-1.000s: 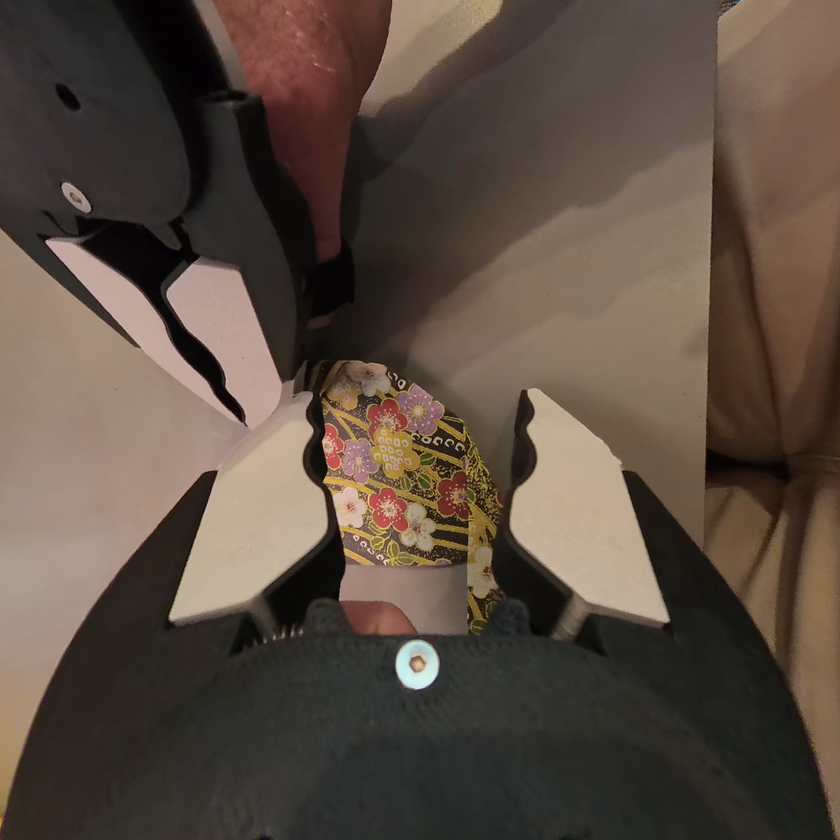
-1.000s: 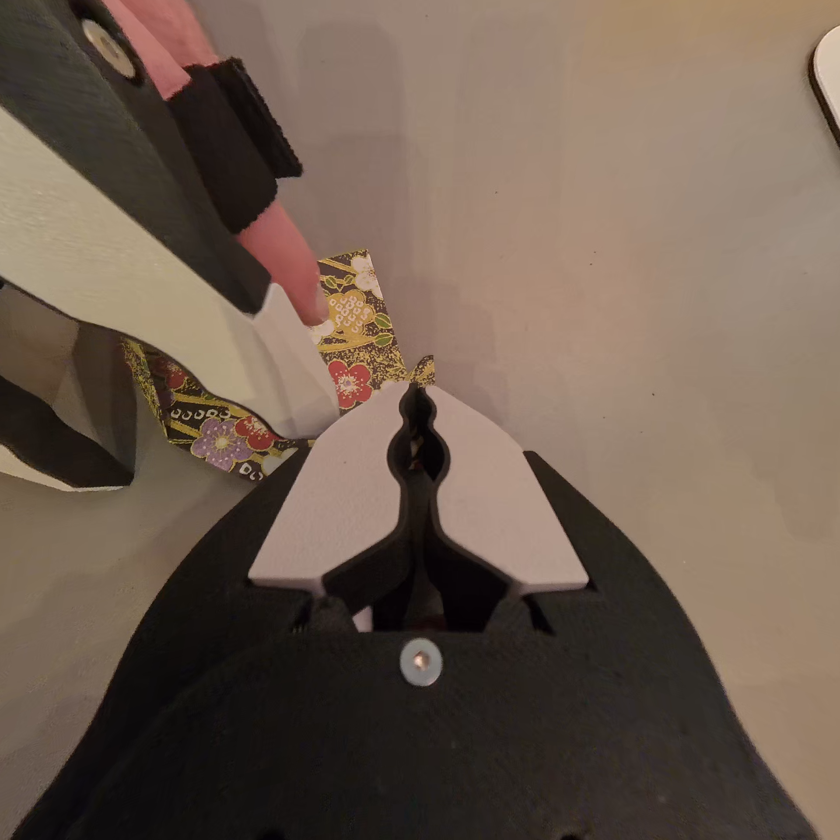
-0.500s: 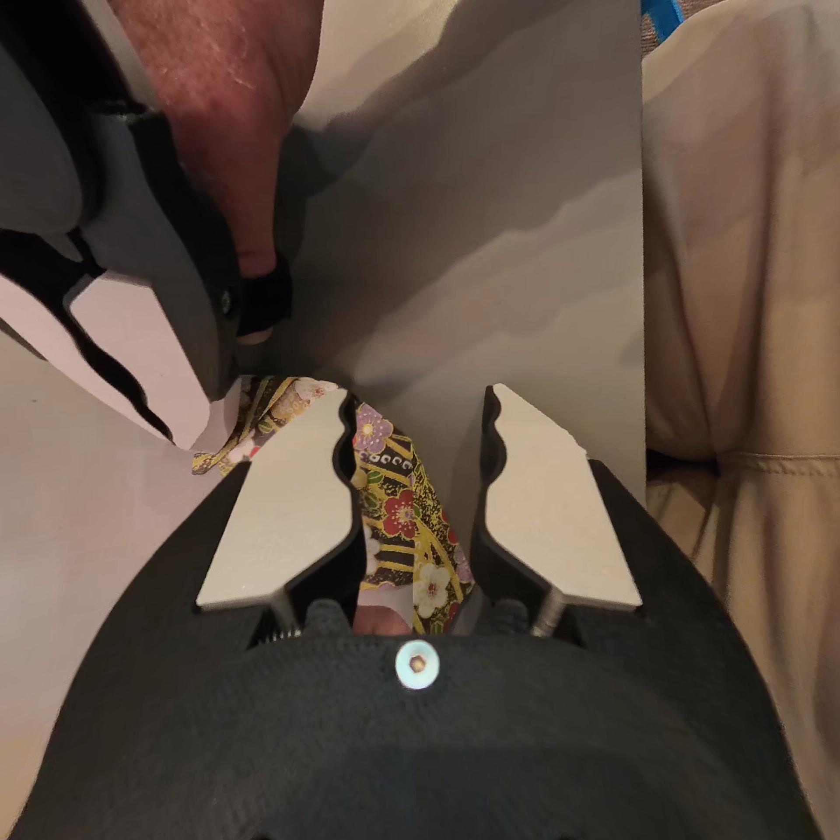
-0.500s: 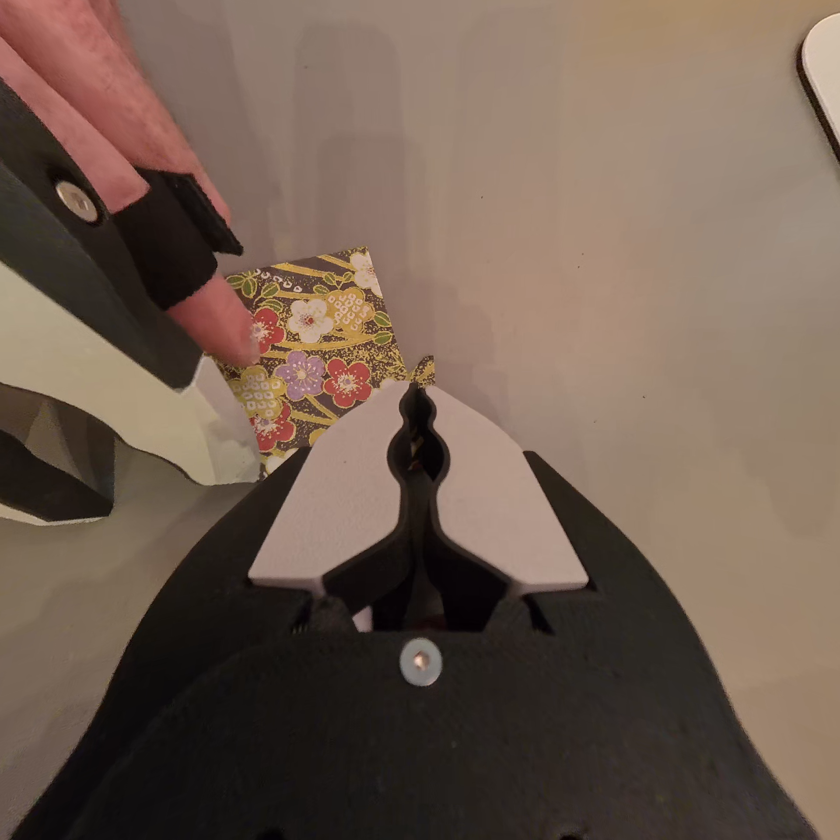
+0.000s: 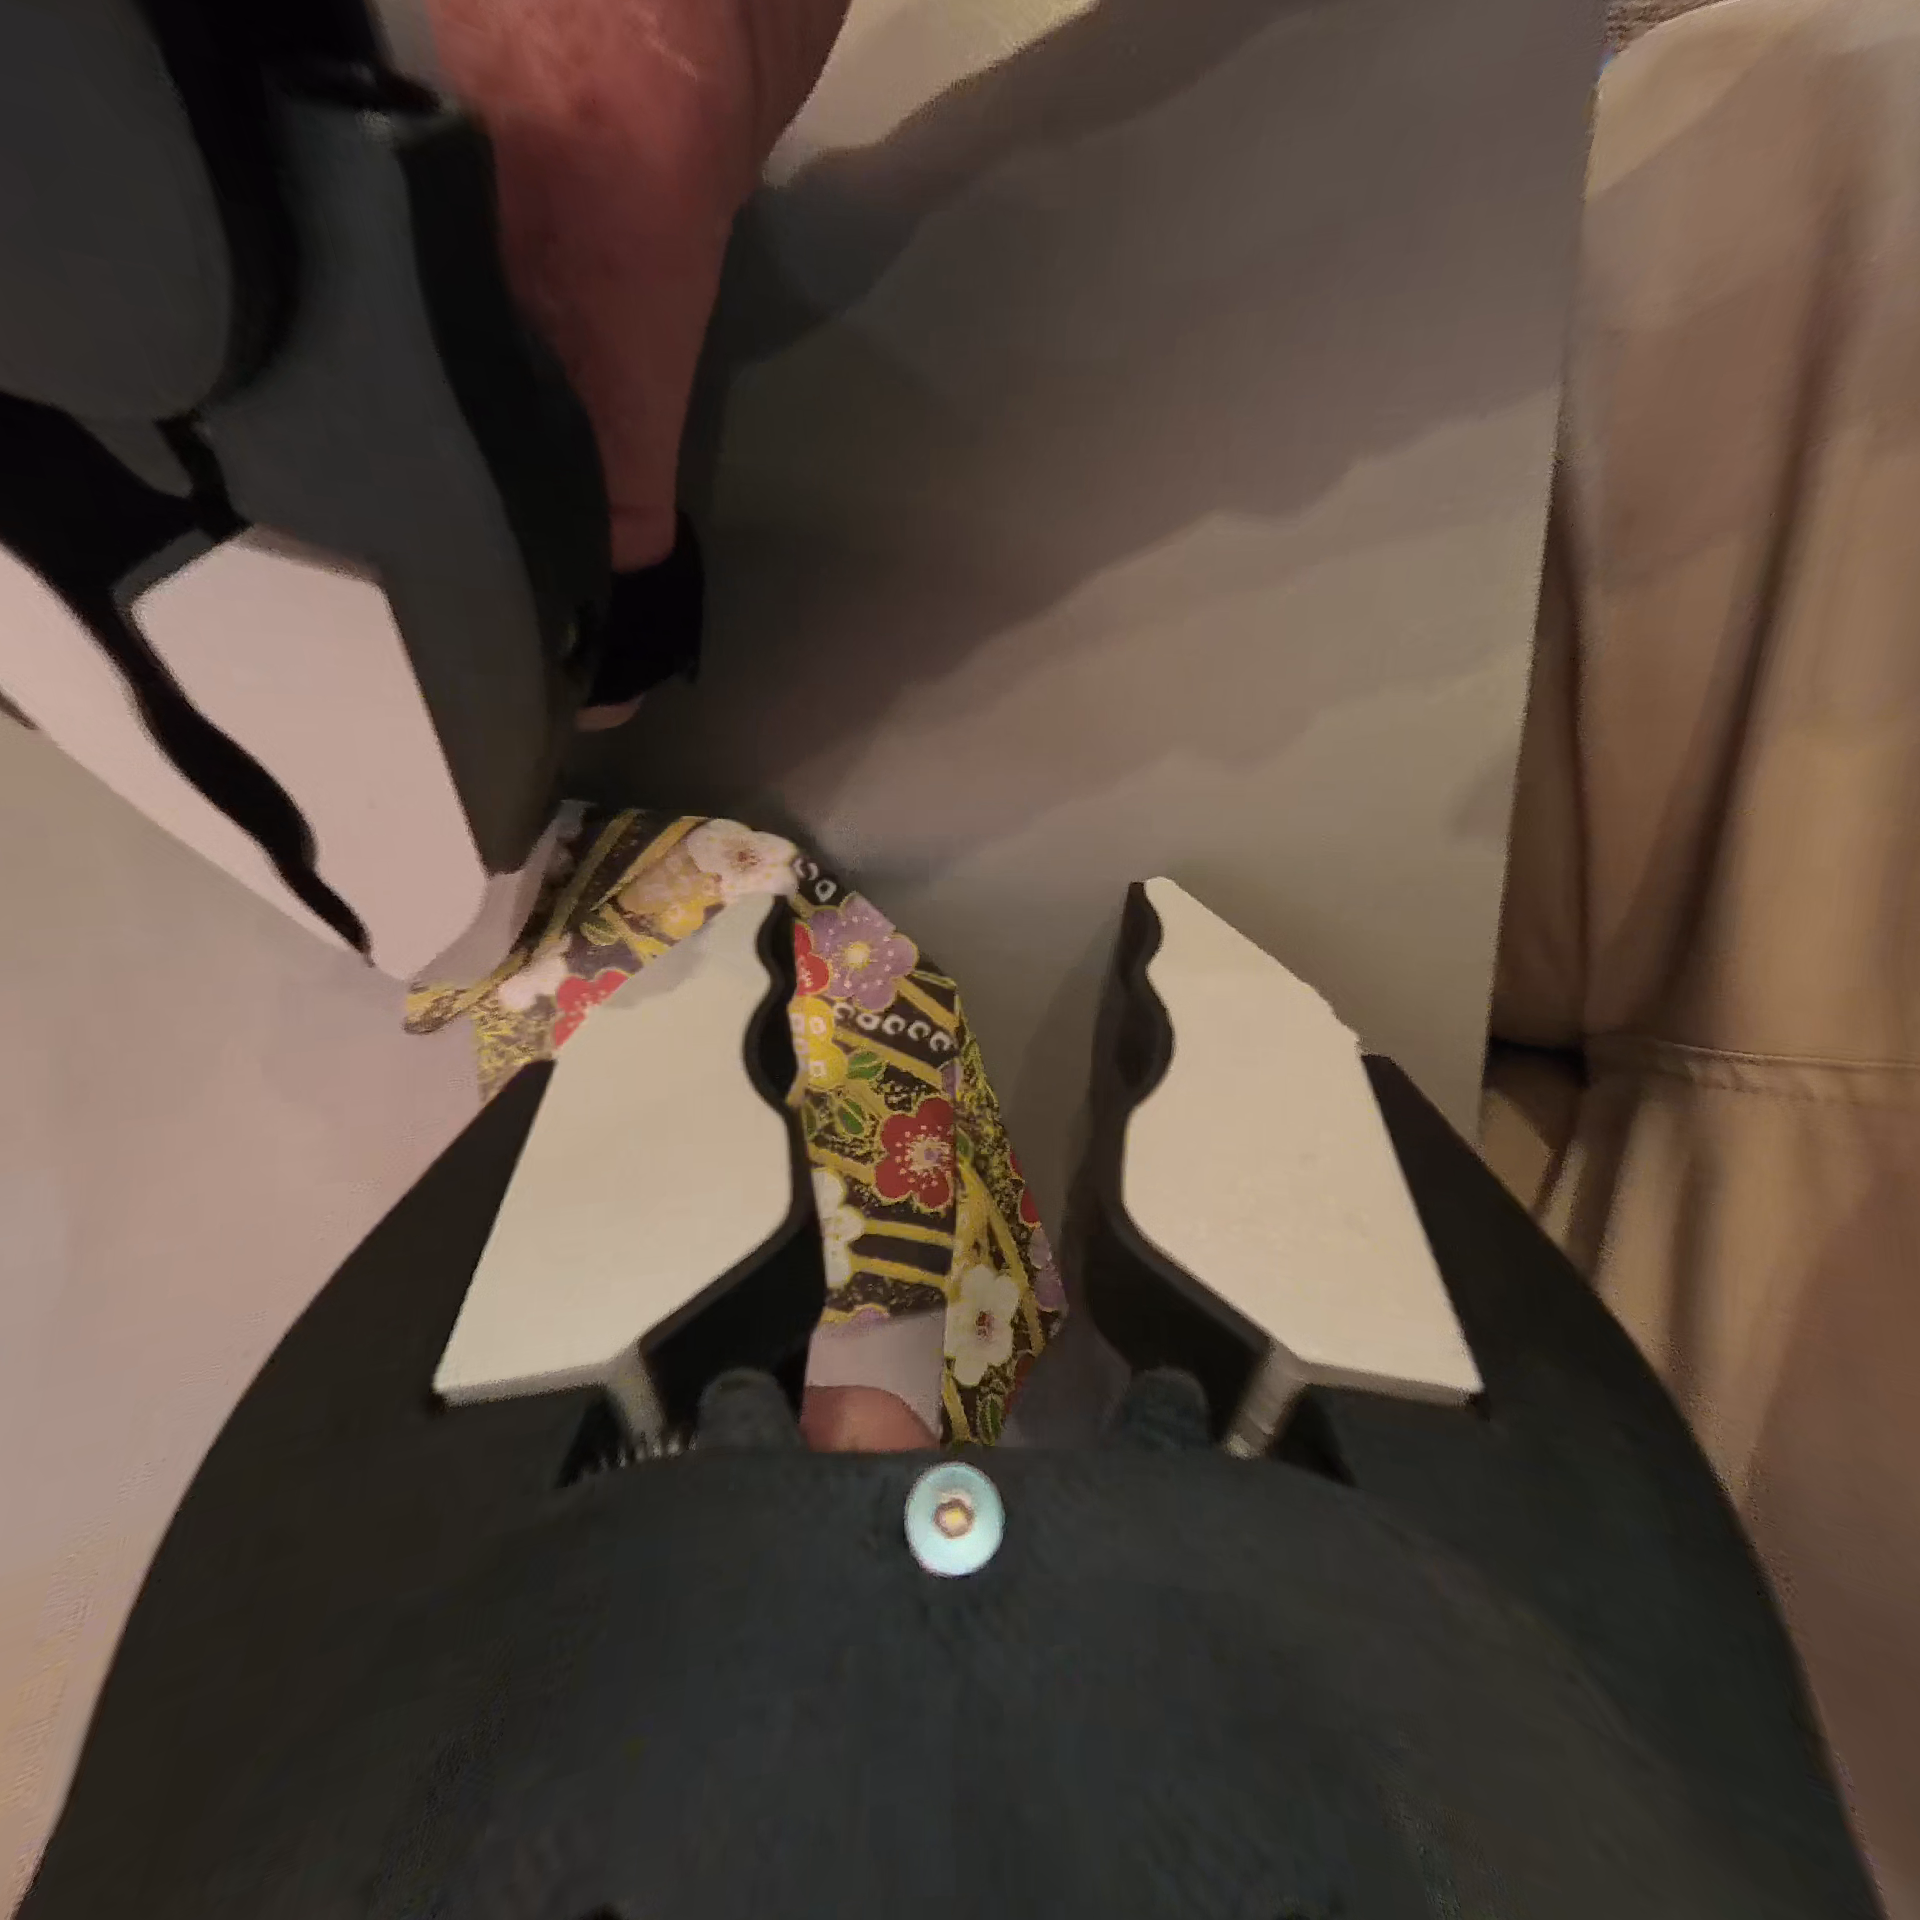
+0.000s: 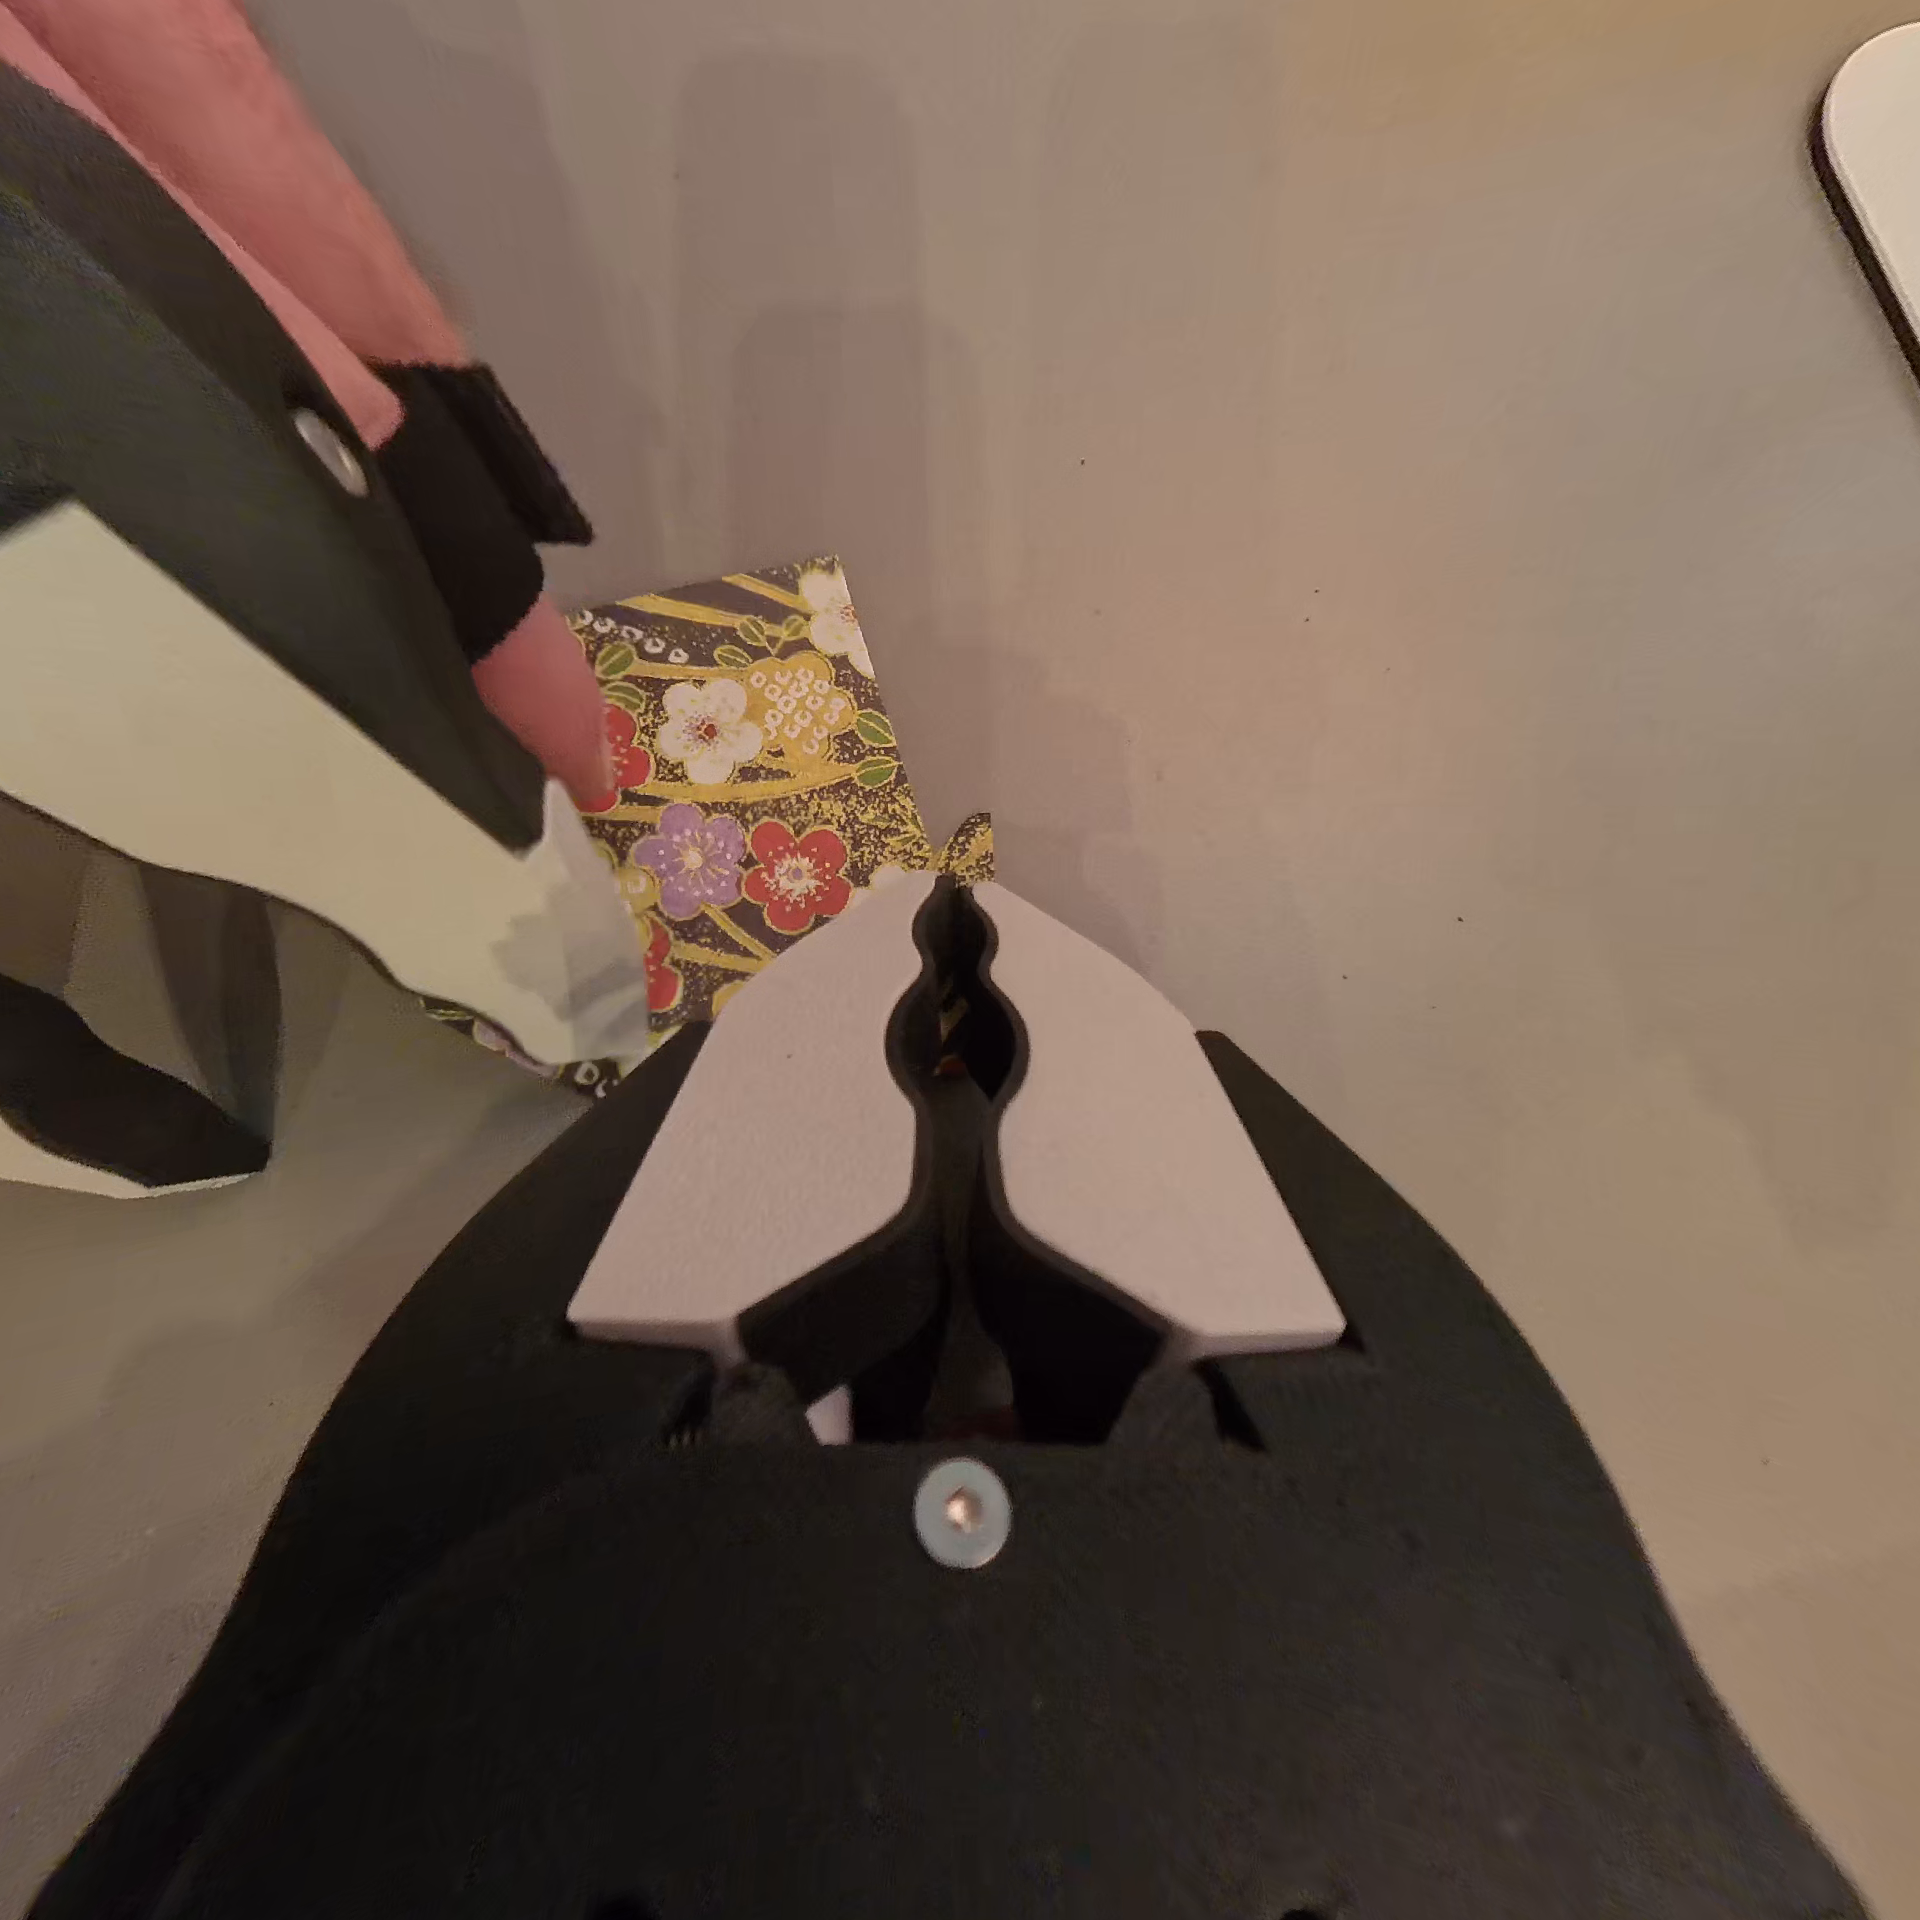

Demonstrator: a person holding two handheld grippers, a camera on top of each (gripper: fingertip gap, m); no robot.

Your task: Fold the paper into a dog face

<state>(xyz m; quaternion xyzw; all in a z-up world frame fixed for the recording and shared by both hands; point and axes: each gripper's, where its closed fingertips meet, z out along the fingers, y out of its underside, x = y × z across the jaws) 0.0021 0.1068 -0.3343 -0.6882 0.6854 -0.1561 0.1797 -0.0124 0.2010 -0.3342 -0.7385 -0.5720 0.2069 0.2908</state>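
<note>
The paper (image 6: 769,748) is black with gold lines and red, white and purple flowers, partly folded, and lies on the grey table (image 6: 1351,623). My right gripper (image 6: 951,883) is shut on one corner of it; a small tip of paper pokes out past the fingertips. In the left wrist view the paper (image 5: 904,1122) runs between the jaws of my open left gripper (image 5: 956,899), close to its left finger. The shut right gripper (image 5: 364,945) shows at the upper left there. In the right wrist view the left gripper (image 6: 395,1091) sits over the paper's left part, and a person's fingertip (image 6: 551,686) touches the paper.
The table's edge (image 5: 1527,727) runs down the right of the left wrist view, with a person's beige clothing (image 5: 1714,727) beyond it. A white, dark-edged flat object (image 6: 1881,187) lies at the far right of the table.
The left gripper drew back off the paper, so more of the patterned face shows, then came in over its left part again. The right gripper has stayed shut on the corner.
</note>
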